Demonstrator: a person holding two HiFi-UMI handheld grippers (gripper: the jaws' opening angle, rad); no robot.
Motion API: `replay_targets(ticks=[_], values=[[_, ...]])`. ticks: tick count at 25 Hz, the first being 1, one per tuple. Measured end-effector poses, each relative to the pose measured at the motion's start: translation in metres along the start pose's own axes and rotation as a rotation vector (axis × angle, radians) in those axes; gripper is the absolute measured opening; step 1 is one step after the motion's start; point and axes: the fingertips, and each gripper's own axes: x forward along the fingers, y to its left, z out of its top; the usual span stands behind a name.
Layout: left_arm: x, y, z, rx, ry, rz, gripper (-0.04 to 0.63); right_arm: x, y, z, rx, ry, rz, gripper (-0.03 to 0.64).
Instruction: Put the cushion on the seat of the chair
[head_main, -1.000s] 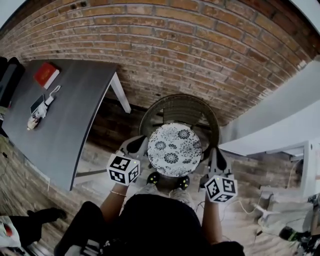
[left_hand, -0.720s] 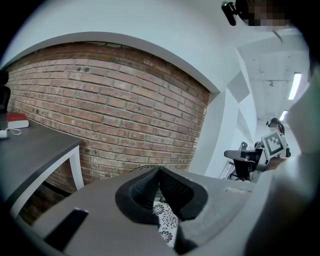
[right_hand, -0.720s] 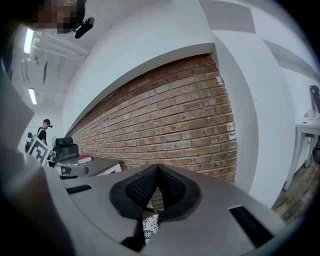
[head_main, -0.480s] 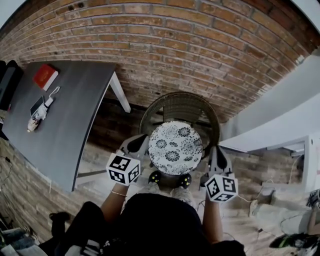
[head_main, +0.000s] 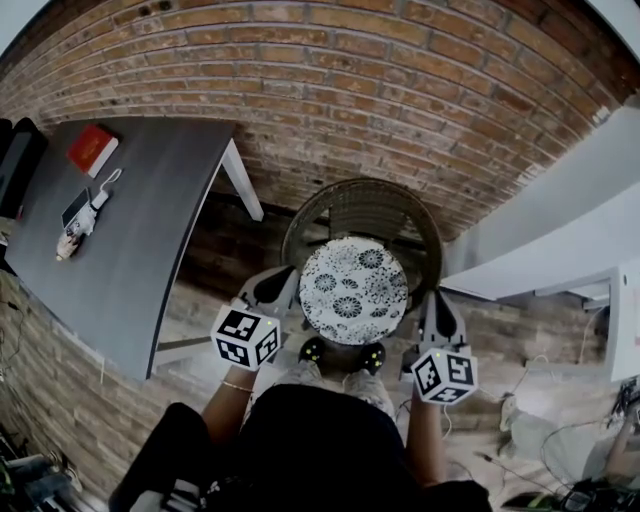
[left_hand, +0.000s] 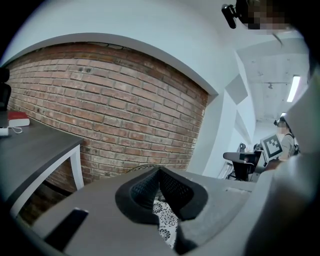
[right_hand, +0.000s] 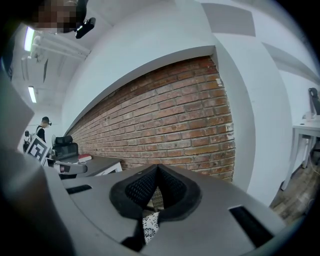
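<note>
Both the left hand-held gripper (head_main: 292, 288) and right hand-held gripper (head_main: 421, 303) pinch the round white black-flowered cushion (head_main: 353, 291)

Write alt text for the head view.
Seen from above, the left gripper and right gripper each clamp an edge of a round flower-patterned cushion, holding it over a wicker chair beside a brick wall. A grey table stands at left.

Round floral cushion (head_main: 353, 291) over wicker chair (head_main: 362, 212)

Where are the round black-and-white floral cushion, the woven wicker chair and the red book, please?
cushion (head_main: 353, 291): head view, patterned centre.
chair (head_main: 365, 211): head view, woven backrest.
book (head_main: 91, 148): head view, cover.
</note>
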Motion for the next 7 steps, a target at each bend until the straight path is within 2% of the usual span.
replay_targets(ticks=[7], values=[[0.0031, -0.0021, 0.0032, 0.002, -0.006, -0.011, 0.004, -0.0026, -0.0005, 0.0028, -0.003, 0.001, -0.003, -0.002]])
